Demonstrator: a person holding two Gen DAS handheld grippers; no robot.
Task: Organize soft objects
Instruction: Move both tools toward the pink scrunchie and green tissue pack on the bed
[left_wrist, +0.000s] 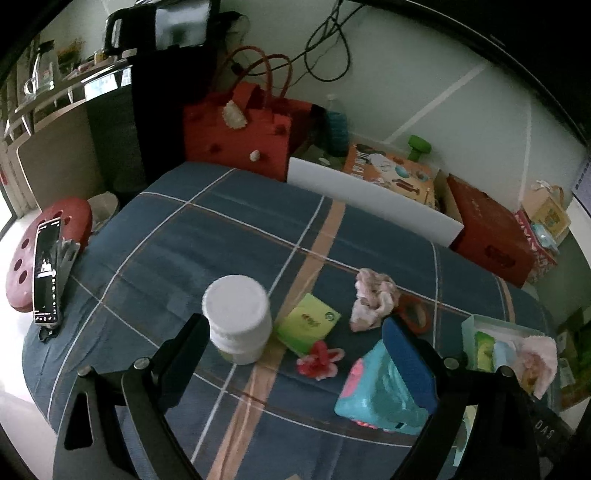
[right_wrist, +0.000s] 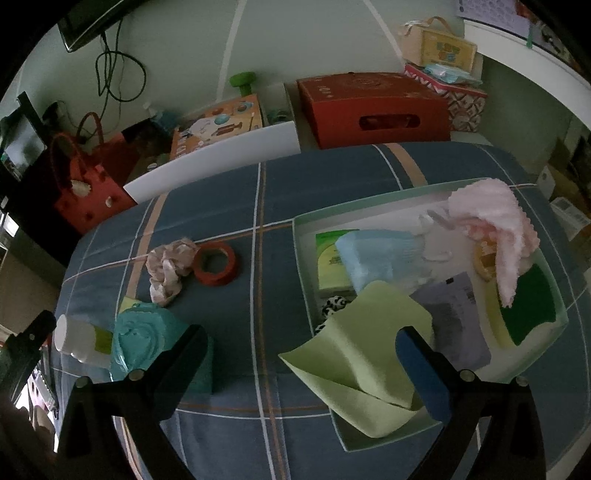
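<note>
My left gripper (left_wrist: 299, 354) hovers open over the blue plaid cloth. Between its fingers lie a white bottle (left_wrist: 238, 317), a green packet (left_wrist: 308, 326) and a red fabric flower (left_wrist: 319, 360). A teal soft pack (left_wrist: 376, 395) lies against the right finger. A pink scrunchie (left_wrist: 371, 299) lies beyond, next to a red tape ring (right_wrist: 216, 264). My right gripper (right_wrist: 301, 354) is open around a light green cloth (right_wrist: 365, 350) draped over the rim of a mint box (right_wrist: 369, 206). The box holds a pink towel (right_wrist: 495, 218), a blue cloth (right_wrist: 380, 254) and a green sponge (right_wrist: 532, 299).
A phone (left_wrist: 48, 269) rests on a red stool (left_wrist: 70, 214) off the left edge. Behind the table stand a red bag (left_wrist: 236, 136), a white board (left_wrist: 369, 199) and a red carton (right_wrist: 373, 107). Bare cloth lies at the table's far left part.
</note>
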